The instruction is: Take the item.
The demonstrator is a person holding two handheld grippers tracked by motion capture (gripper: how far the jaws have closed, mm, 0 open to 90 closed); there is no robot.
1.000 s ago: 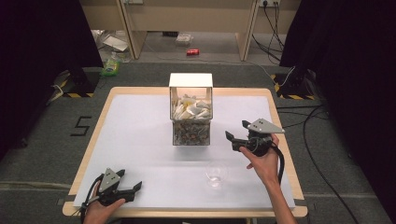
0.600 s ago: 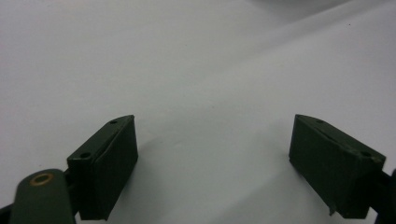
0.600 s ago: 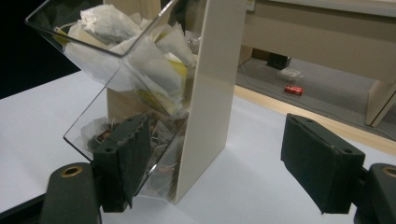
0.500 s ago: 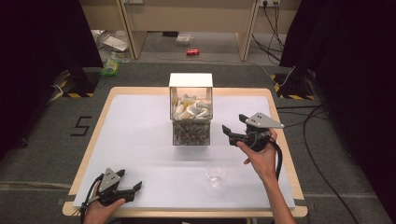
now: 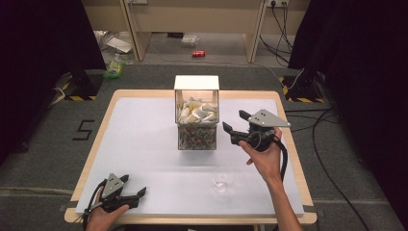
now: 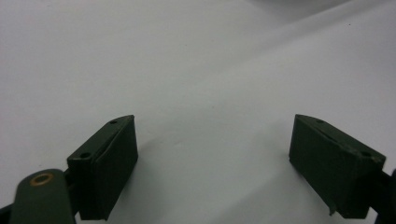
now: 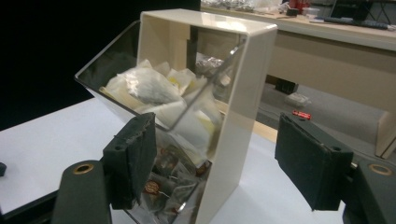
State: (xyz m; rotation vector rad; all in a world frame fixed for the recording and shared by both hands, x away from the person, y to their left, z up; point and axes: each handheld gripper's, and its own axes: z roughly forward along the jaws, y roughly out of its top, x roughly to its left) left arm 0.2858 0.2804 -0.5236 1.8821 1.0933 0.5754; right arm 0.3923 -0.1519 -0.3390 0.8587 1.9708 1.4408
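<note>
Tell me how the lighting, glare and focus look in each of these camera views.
High view: the white table top is evenly lit, the surroundings fall dark, and the clear glass cup is faint. Left gripper view: soft shadows lie beside the black jaws on the white surface. Right gripper view: reflections streak the clear-fronted cream dispenser box, and the background is blurred.

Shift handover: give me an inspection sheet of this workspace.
Surface: white table top, wooden rim.
Job's things: clear dispenser box with sachets, upright at centre; small clear cup near front edge.
Clutter: nothing seen on the table.
Grippers: right tool open, empty, jaws just closing a little, raised beside the box; left tool open, empty, at the front left.
Cables: black cables on the floor, right.
Surroundings: red can, litter on the floor.
</note>
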